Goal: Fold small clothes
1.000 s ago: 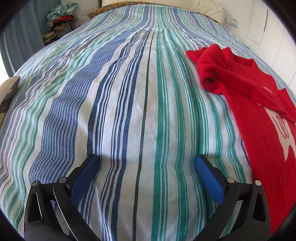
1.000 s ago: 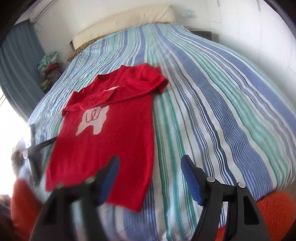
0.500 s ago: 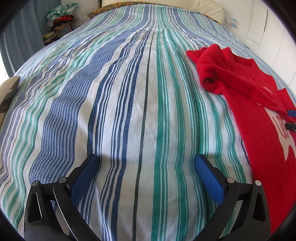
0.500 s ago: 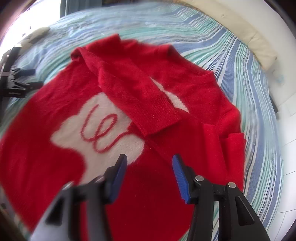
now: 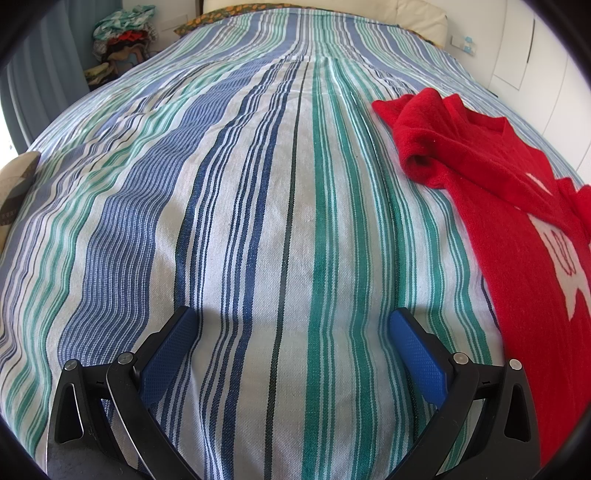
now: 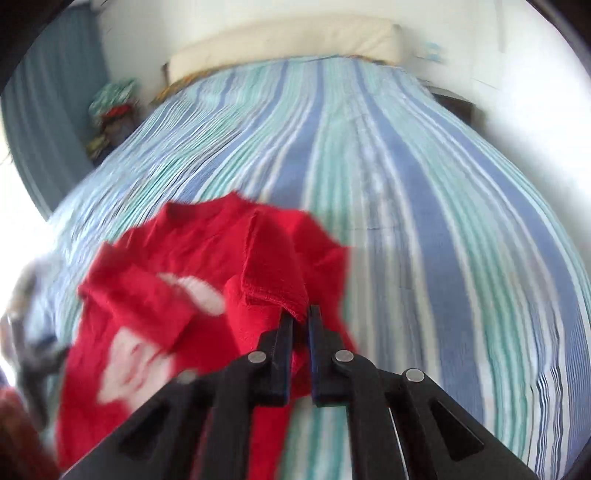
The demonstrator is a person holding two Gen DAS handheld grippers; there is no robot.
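Sweater point(image 5: 498, 192) lies on the bed point(image 5: 258, 184), to the right of my left gripper point(image 5: 291, 332). My right gripper point(image 6: 300, 325) sits at the sweater's right edge. Pillow point(image 6: 284, 44) at bed's far end, clothes pile point(image 5: 122, 33) far left.

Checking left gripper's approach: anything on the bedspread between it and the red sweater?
Nothing visible. The left gripper is open over bare striped bedspread, and the red sweater lies to its right with only flat cover between them. The right gripper is shut on a sleeve of the sweater, lifting it.
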